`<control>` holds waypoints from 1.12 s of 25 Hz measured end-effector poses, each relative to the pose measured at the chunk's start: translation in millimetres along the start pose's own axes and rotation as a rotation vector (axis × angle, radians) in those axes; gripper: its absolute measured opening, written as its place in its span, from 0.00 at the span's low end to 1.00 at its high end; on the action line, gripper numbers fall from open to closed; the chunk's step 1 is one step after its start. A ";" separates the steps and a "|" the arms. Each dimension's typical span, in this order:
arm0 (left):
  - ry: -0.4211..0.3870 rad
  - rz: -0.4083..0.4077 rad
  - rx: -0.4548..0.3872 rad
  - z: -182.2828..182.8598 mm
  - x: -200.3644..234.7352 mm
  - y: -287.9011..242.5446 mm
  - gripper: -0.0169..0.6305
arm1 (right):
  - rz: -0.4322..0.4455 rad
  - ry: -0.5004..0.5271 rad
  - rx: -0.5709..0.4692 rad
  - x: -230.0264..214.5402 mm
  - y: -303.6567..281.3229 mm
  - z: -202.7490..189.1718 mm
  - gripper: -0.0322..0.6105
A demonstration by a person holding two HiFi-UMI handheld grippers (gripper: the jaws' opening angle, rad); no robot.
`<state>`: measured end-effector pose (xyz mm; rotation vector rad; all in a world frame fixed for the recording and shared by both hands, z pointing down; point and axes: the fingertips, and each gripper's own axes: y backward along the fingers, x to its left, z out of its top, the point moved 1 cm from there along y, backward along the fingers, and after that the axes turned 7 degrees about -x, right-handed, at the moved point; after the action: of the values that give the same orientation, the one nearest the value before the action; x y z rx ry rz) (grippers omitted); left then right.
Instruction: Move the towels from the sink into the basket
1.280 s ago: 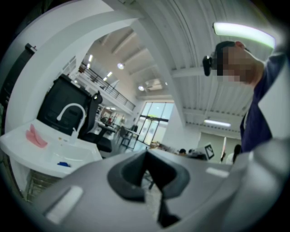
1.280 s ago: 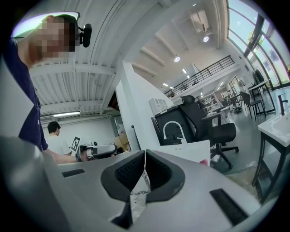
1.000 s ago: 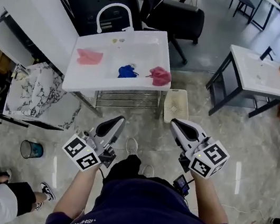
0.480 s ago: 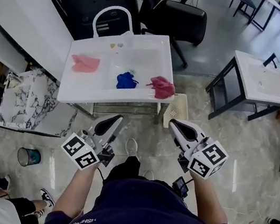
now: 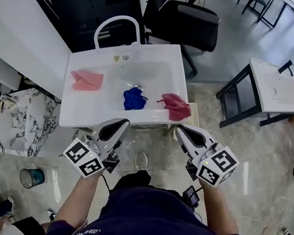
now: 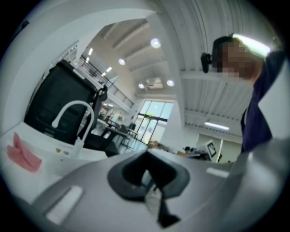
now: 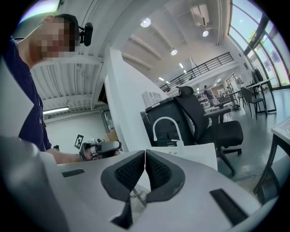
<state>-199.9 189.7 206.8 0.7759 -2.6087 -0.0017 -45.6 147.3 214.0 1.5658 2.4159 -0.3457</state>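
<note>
**Both grippers empty at the sink, no towel picked up yet**

The fingers of our right gripper [image 7: 145, 154] are pressed together with nothing between them. The fingers of our left gripper [image 6: 146, 156] also look pressed together and empty, though its view is softer. In the head view both grippers are held out level, side by side, with the left gripper [image 5: 122, 122] and the right gripper [image 5: 179, 128] just short of the near rim of the white sink [image 5: 79, 116].

Three towels lie in the sink. A pink towel [image 5: 87, 80] is at the left, a blue towel [image 5: 134, 99] sits in the middle near the drain, and a red towel [image 5: 176, 107] is draped at the right edge. The basket [image 5: 193, 116] stands on the floor just beside the sink's right side.

We judge this to be the reach-in, before the first grasp. The next move calls for spreading one pair of fingers, lowering it onto a towel, and pinching a fold. The red towel lies nearest the basket.

Most of the basket is hidden behind the sink's edge and the red towel, so we cannot tell what it holds. The left gripper view shows only the pink towel [image 6: 22, 154] and the tap [image 6: 72, 115], and the right gripper view shows no towel at all.
</note>
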 end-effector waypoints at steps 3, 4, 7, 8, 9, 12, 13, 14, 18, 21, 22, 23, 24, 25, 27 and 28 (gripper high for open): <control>-0.009 -0.012 0.005 8.1 23.4 -3.5 0.03 | -0.004 0.005 0.004 -3.3 -27.2 6.0 0.06; -0.013 -0.015 0.008 10.5 31.1 -4.2 0.03 | -0.005 0.007 0.004 -3.9 -36.1 8.3 0.06; -0.024 -0.022 0.014 18.6 52.5 -7.6 0.03 | -0.009 0.009 0.003 -5.9 -60.6 14.0 0.06; -0.029 -0.023 0.015 21.3 58.4 -9.4 0.03 | -0.009 0.010 0.005 -7.1 -67.9 14.9 0.06; -0.035 -0.024 0.017 23.6 63.5 -11.2 0.03 | -0.009 0.011 0.008 -8.2 -74.6 15.5 0.06; -0.044 -0.031 0.022 28.4 76.2 -15.9 0.03 | -0.009 0.016 0.016 -11.4 -92.4 17.0 0.06; -0.044 -0.032 0.023 29.5 80.5 -17.1 0.03 | -0.010 0.016 0.019 -12.8 -97.7 17.3 0.06; -0.043 -0.032 0.023 30.4 84.7 -18.4 0.03 | -0.011 0.015 0.021 -14.5 -102.7 17.6 0.06; -0.040 -0.032 0.025 33.1 99.6 -24.3 0.03 | -0.010 0.015 0.031 -22.5 -119.4 19.8 0.06; -0.037 -0.031 0.027 32.4 108.3 -29.8 0.03 | -0.009 0.013 0.035 -30.1 -129.1 19.9 0.06; -0.035 -0.030 0.027 31.7 110.5 -31.9 0.03 | -0.008 0.011 0.037 -32.6 -131.7 19.4 0.06; -0.032 -0.029 0.028 30.9 112.4 -34.1 0.03 | -0.006 0.009 0.040 -35.0 -134.2 18.9 0.06; -0.029 -0.029 0.029 29.7 114.2 -36.2 0.03 | -0.004 0.007 0.042 -37.1 -136.6 18.4 0.06; -0.026 -0.028 0.033 28.2 115.8 -38.3 0.03 | -0.003 0.004 0.043 -39.2 -138.5 18.1 0.06; -0.017 -0.024 0.040 25.0 118.8 -43.2 0.03 | 0.001 -0.003 0.045 -44.0 -140.7 17.7 0.06; -0.014 -0.021 0.042 23.7 120.2 -46.6 0.03 | 0.004 -0.006 0.046 -47.3 -141.2 17.8 0.06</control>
<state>-275.9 84.8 226.6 0.8207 -2.6208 0.0415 -154.8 44.8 222.0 1.5860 2.4169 -0.4078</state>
